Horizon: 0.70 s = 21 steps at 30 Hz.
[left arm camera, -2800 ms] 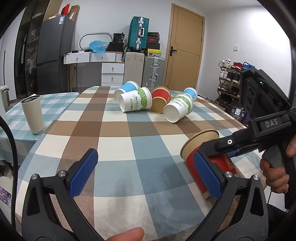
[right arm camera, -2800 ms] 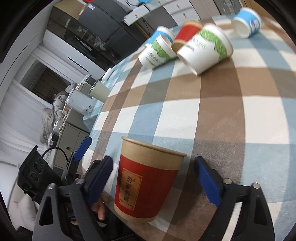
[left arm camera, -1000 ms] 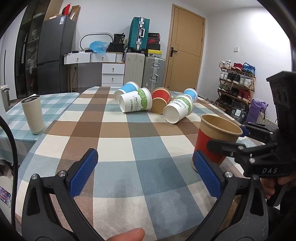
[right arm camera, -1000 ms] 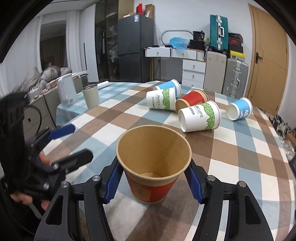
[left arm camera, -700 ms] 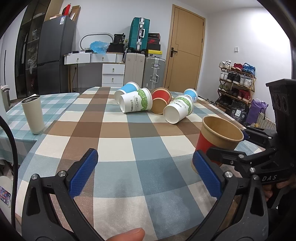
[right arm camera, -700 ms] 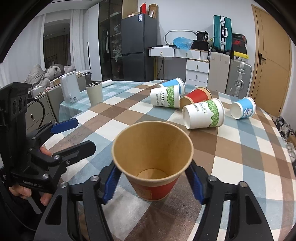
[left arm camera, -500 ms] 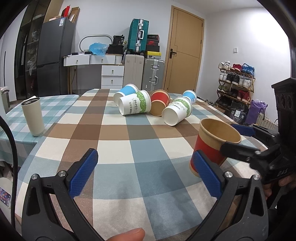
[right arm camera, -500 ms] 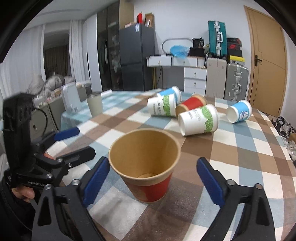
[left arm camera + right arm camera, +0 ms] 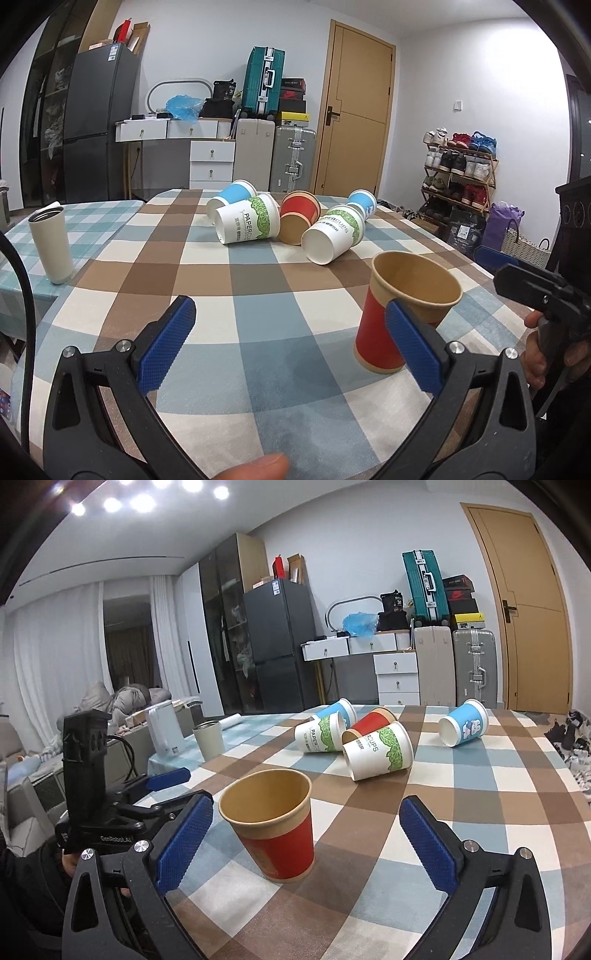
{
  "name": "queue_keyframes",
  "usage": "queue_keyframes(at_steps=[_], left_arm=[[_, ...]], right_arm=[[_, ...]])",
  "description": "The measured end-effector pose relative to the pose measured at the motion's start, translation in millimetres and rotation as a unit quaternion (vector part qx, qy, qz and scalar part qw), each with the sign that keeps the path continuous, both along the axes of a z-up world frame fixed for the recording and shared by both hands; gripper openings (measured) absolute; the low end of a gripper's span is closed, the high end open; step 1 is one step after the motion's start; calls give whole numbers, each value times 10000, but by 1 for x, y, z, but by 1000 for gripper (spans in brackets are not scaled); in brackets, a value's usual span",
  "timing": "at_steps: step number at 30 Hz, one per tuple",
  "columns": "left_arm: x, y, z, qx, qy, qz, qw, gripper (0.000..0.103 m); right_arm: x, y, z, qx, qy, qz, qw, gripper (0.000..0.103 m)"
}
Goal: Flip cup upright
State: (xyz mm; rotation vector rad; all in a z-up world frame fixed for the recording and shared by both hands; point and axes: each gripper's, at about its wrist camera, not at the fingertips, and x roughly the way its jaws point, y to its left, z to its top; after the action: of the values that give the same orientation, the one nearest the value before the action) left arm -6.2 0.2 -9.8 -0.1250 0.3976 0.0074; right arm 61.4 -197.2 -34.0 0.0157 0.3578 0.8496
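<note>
I see the red cup [image 9: 275, 830] standing upright near the table's [image 9: 498, 812] near edge, between my right gripper's [image 9: 306, 843] wide-open fingers (touching neither), my left gripper [image 9: 288, 347] likewise spread, empty.

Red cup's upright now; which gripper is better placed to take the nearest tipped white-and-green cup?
Right, probably. The right gripper is open and faces the tipped cup just past the red cup; the left gripper sits farther off.
</note>
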Motion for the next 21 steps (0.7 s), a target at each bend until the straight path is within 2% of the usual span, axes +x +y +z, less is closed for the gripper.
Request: queue_keyframes(at_steps=[9,21], left_arm=[[2,-3,-2,22,-43,-19,10000,102],[1,0,-2,0,-79,4,10000,102]], right_arm=[[-6,4,-3,-229,-165,-5,9996,103],[-4,4,-4,-179,-80,-25,9998,103]])
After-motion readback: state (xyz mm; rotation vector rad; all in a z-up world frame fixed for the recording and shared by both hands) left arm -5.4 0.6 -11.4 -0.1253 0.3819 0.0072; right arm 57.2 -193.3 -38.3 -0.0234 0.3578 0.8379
